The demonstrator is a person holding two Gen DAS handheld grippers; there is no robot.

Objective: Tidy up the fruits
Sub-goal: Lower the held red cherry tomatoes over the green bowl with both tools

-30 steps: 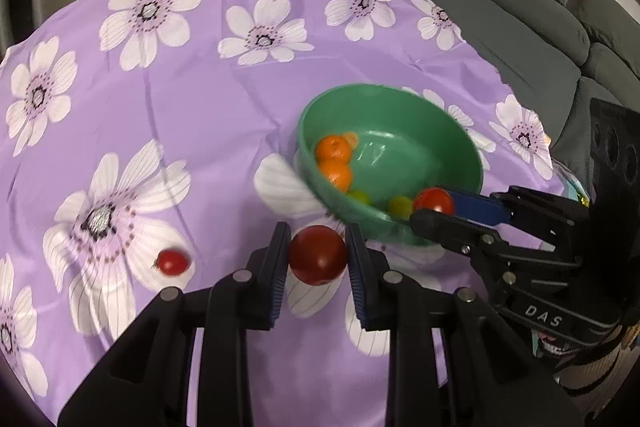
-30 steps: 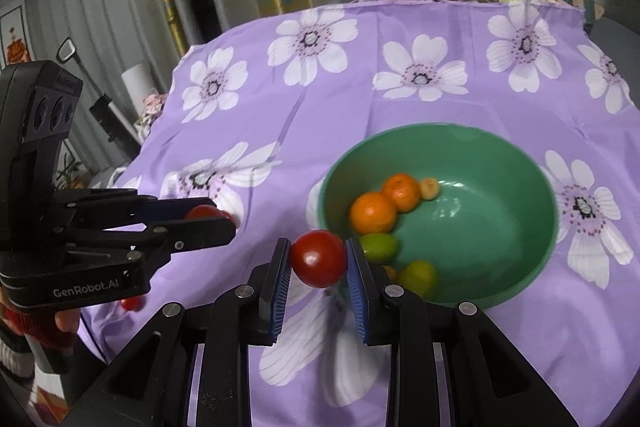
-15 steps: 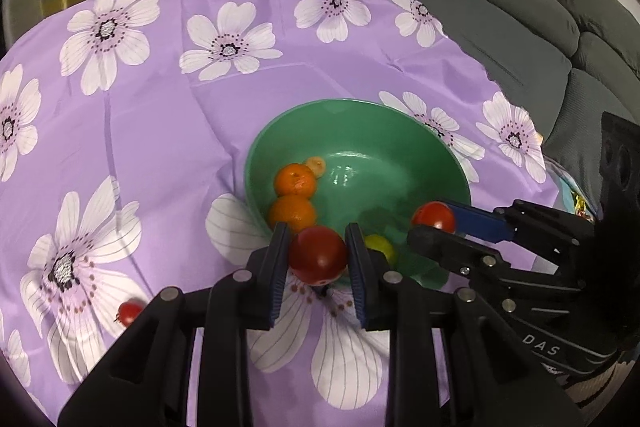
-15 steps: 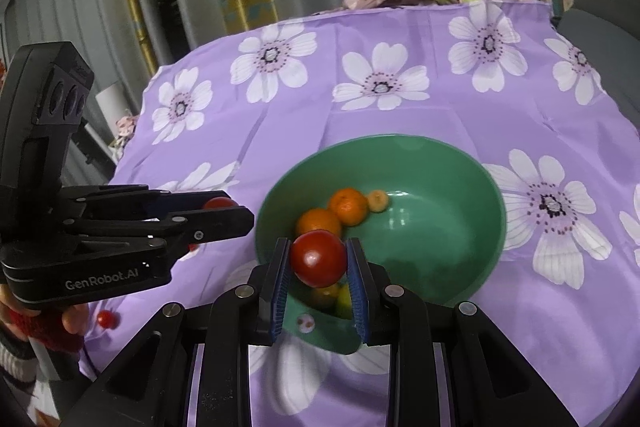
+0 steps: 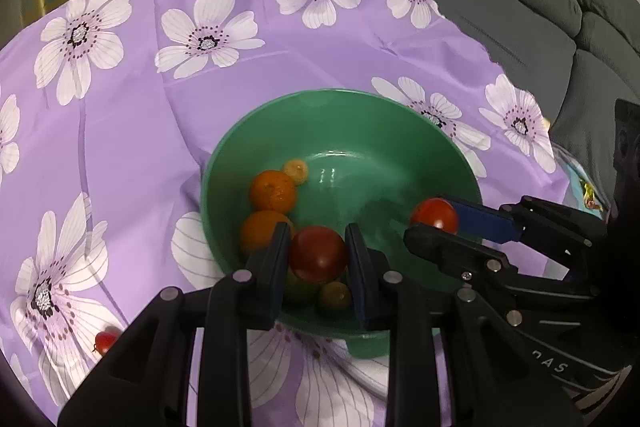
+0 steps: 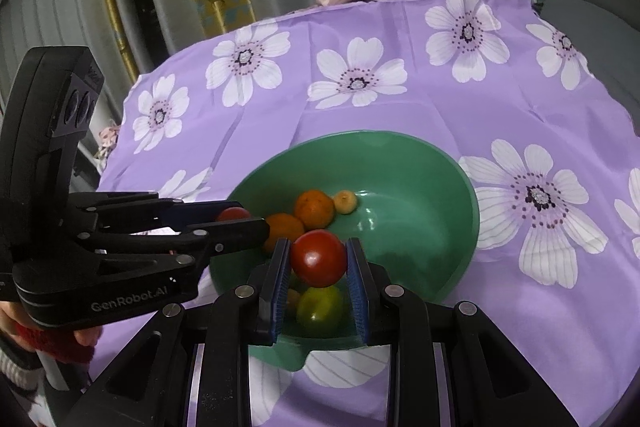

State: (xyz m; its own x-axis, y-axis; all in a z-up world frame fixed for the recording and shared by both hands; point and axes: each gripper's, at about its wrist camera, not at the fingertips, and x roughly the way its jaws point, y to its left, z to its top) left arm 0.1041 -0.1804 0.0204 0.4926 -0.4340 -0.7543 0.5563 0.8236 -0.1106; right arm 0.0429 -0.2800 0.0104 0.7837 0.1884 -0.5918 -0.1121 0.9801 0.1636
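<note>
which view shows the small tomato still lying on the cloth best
The left wrist view: the small tomato lies on the purple cloth at lower left, half hidden by the gripper frame. In the right wrist view it does not show at all.

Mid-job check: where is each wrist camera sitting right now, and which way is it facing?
Left wrist view: sits behind the left gripper, looking down into the green bowl; its fingers clamp a tomato, the right gripper enters from the right.
Right wrist view: sits behind the right gripper, facing the bowl and curtains; the left gripper and a hand show at left.
Shared: bowl, oranges, purple flowered cloth, both grippers.
</note>
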